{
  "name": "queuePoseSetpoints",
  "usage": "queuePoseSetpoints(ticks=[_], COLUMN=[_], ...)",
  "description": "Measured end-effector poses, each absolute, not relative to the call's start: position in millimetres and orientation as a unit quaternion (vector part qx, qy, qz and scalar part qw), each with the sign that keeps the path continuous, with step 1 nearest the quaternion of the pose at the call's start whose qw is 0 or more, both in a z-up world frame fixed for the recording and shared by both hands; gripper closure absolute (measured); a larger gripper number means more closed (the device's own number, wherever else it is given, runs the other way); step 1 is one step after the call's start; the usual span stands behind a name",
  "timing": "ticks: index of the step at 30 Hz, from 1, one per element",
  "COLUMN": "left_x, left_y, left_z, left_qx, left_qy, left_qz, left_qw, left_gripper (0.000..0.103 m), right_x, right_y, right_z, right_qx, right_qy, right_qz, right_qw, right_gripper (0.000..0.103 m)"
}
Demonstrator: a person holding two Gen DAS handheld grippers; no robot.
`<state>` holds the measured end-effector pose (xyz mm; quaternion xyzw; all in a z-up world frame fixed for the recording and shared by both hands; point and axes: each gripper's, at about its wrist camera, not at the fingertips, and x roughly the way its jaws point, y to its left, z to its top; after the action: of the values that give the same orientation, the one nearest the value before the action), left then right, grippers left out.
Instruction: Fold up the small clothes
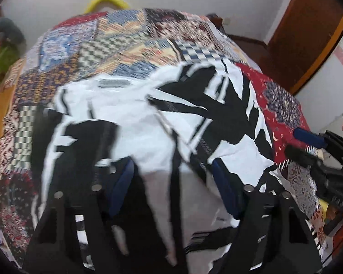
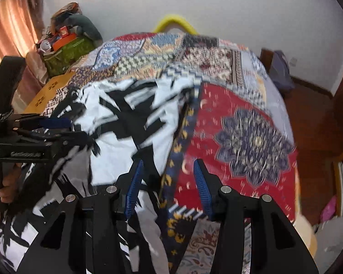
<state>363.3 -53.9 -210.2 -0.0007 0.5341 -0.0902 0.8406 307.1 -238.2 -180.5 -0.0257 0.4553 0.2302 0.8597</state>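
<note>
Through the left wrist view, I am looking down at the black-and-white garment (image 1: pixel 148 123) lying spread and rumpled on the patchwork bedspread (image 1: pixel 116 45) of the bed. My left hand-held gripper (image 1: pixel 171 182) is hanging low over the near part of the cloth, its 2 blue pads (image 1: pixel 121 182) standing well apart with garment fabric showing between them. The picture is blurred, so I cannot tell whether either pad is touching the cloth; I am seeing no pinch. At the right edge, the right hand-held gripper (image 1: pixel 308 143) is poking in over the garment's right border.

Through the right wrist view, I am seeing the right hand-held gripper (image 2: pixel 167 187) with its jaws partly apart and nothing clamped. It is straddling the line where the garment's right edge (image 2: pixel 148 159) meets the red panel of the bedspread (image 2: pixel 217 123). The left hand-held gripper (image 2: pixel 57 125) is showing at the far left over the garment's other side, with a person's fingers (image 2: pixel 6 187) wrapped around its handle.

I am judging the task as barely begun on this piece: no neat crease or squared stack is showing in either view. What I am reckoning remains is to take hold of the near edges, fold the cloth over and flatten it.
</note>
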Motion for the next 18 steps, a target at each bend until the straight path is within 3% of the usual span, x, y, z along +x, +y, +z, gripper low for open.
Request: queuePoseSetpoints(ticks=[5,6,11,18], left_x=[379.2,379.2,373.5,359.0], left_y=[-62.9,-64.4,-78.7,-77.7], left_z=[-228.3,-227.6,-220.4,-184.6], left_qx=[-0.023,-0.025,0.009,0.027], left_qy=[0.546,0.540,0.513,0.456], left_qz=[-0.072,-0.073,-0.076,-0.071], left_qw=[0.835,0.838,0.855,0.887], left_gripper=[0.048,0.060,0.096,0.102], right_x=[301.7,300.9,298.2,295.9], right_y=[-233.2,-231.9,-225.2,-226.7], right_z=[-202.3,-204.8,-206.9,-188.9], right_qx=[-0.028,-0.028,-0.042,-0.043], right_qy=[0.474,0.476,0.475,0.455], right_qz=[0.247,0.251,0.263,0.266], right_qw=[0.845,0.842,0.839,0.848], right_gripper=[0.061,0.061,0.061,0.061])
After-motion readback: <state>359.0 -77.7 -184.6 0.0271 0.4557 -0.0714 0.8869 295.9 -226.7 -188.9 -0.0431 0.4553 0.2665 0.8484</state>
